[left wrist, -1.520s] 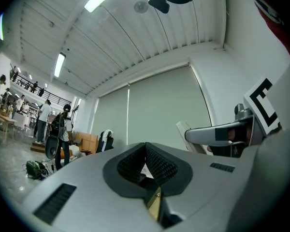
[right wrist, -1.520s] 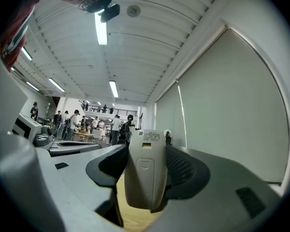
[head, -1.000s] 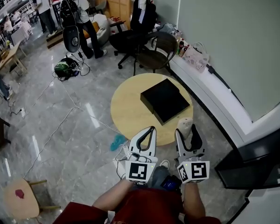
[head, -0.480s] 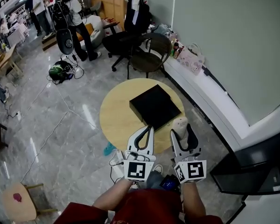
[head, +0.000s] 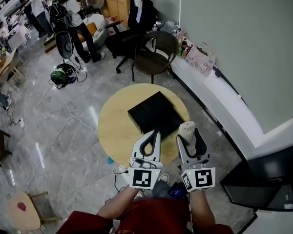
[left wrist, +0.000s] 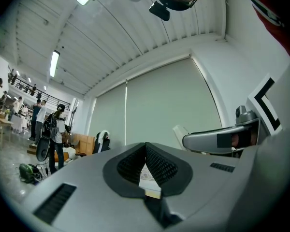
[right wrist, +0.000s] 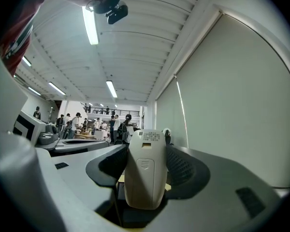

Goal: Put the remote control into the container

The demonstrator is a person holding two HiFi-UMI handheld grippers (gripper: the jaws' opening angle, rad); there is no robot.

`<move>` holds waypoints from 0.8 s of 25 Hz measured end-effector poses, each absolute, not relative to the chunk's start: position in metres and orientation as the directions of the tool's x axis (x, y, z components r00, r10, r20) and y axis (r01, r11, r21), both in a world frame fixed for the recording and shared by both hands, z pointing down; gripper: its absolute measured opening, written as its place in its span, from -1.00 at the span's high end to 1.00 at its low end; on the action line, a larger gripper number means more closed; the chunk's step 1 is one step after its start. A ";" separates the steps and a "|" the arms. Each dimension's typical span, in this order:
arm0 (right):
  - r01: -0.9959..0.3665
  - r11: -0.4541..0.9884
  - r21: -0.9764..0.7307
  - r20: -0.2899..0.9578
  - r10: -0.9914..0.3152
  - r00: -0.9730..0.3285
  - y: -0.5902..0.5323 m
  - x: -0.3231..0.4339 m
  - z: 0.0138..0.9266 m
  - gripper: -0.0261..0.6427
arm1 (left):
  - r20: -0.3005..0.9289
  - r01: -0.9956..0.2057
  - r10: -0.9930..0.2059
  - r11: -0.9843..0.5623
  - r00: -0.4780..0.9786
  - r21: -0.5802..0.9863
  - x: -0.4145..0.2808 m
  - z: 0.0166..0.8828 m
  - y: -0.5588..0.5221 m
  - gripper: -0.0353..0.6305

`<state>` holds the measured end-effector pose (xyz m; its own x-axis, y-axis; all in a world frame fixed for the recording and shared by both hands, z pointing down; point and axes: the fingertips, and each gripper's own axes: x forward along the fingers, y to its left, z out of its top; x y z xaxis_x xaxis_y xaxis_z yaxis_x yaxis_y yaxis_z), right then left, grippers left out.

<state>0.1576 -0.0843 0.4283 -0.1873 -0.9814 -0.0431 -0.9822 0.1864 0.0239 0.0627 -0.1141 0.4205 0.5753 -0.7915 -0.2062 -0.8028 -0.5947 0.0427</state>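
Observation:
A black square container [head: 154,112] lies on a round wooden table [head: 113,126] in the head view. My right gripper [head: 189,132] is shut on a cream remote control [head: 187,129], held above the table's near right edge, just right of the container. In the right gripper view the remote control [right wrist: 145,168] stands upright between the jaws, its back and battery cover facing the camera. My left gripper [head: 153,136] hangs beside it over the table's near edge, its jaws closed together with nothing in them. In the left gripper view the left gripper [left wrist: 146,151] points at the wall.
A dark chair [head: 152,52] and an office chair with a jacket [head: 135,18] stand beyond the table. A white ledge [head: 210,89] runs along the wall on the right. Cables [head: 63,106] cross the glossy floor on the left. A small stool [head: 22,209] sits at the lower left. People stand far off.
The table and container have slid left and nearer in the head view. Both grippers now reach over the table's near edge, the right one still holding the remote control.

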 end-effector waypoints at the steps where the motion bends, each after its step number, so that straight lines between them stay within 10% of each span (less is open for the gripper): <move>1: -0.981 0.194 0.022 -0.043 -0.980 -0.195 -0.087 0.162 0.430 0.11 | -0.202 -0.805 -0.794 -0.592 0.573 0.041 0.068 0.421 -0.116 0.85; 20: -0.930 0.367 -0.018 -0.057 -0.929 -0.366 -0.159 0.187 0.428 0.11 | -0.195 -0.894 -0.876 -0.448 0.441 -0.007 0.091 0.416 -0.167 0.85</move>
